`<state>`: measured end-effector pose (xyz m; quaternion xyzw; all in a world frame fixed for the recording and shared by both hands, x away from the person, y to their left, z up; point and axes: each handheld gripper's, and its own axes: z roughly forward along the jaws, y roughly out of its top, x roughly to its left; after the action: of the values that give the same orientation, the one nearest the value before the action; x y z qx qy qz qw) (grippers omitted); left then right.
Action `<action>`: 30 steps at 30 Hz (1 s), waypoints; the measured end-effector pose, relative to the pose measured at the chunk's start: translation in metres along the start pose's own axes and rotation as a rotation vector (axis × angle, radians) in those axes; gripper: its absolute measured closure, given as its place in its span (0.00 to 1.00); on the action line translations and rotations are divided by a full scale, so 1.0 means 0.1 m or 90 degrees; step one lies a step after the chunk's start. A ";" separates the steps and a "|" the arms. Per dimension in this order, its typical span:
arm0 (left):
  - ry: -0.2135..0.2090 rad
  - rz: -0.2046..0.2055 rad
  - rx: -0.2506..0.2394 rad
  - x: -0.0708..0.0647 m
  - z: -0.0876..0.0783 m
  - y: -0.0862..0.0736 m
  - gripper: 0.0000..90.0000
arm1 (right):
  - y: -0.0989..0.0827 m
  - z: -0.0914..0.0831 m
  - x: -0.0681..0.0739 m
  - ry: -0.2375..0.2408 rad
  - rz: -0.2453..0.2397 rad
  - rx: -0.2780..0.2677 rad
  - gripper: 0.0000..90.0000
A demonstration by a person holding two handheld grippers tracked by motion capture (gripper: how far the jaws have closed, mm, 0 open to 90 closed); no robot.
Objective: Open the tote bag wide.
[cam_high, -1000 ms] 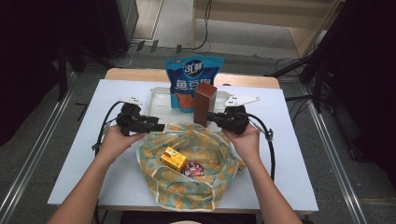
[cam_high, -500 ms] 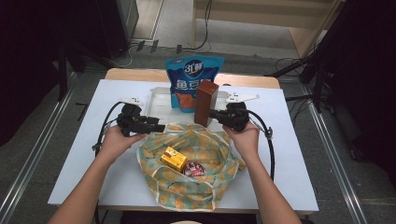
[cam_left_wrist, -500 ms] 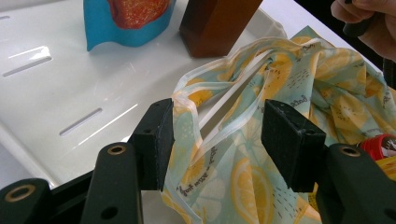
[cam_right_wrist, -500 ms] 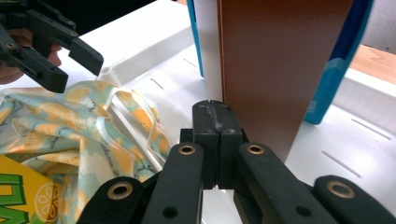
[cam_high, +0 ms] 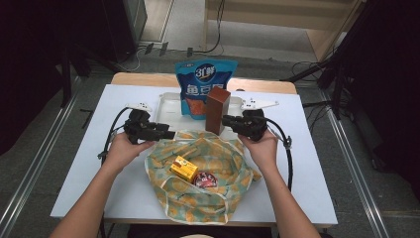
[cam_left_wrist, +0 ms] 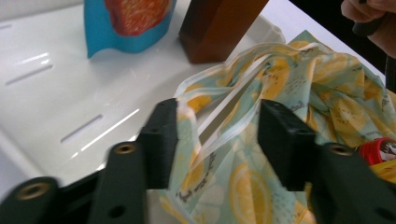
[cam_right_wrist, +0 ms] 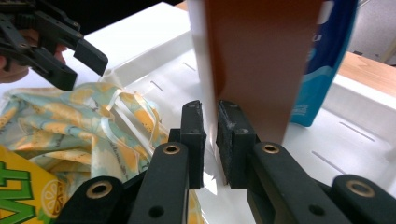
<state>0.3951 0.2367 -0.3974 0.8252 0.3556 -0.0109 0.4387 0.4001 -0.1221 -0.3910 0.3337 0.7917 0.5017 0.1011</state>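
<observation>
Brown carton [cam_high: 217, 110] stands upright in the white tray [cam_high: 168, 105] behind the lemon-print bag [cam_high: 208, 173]. Left claw [cam_left_wrist: 217, 135], just closing, straddles the bag's rim [cam_left_wrist: 187, 105], one pad touching. Right claw [cam_right_wrist: 211, 140] pinches the carton's edge, just loosening.

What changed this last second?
The brown box, tilted earlier, now stands upright in the white tray. Right gripper jaws have been opening, box edge between them; left gripper jaws have been closing around the fabric bag rim. Rest unchanged.
</observation>
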 end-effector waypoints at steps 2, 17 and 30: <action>-0.019 -0.002 -0.012 -0.02 0.03 0.10 0.76 | 0.00 -0.05 0.00 -0.005 -0.002 -0.003 0.97; -0.011 0.026 -0.036 -0.03 0.49 0.81 1.00 | 0.04 0.02 -0.23 -0.037 0.054 -0.018 0.99; -0.015 0.054 -0.019 -0.14 0.75 0.94 1.00 | 0.10 0.08 -0.28 -0.040 0.066 -0.009 0.99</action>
<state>0.4630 0.1398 -0.3718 0.8329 0.3149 0.0030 0.4551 0.4294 -0.1311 -0.3911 0.3893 0.7661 0.5012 0.1017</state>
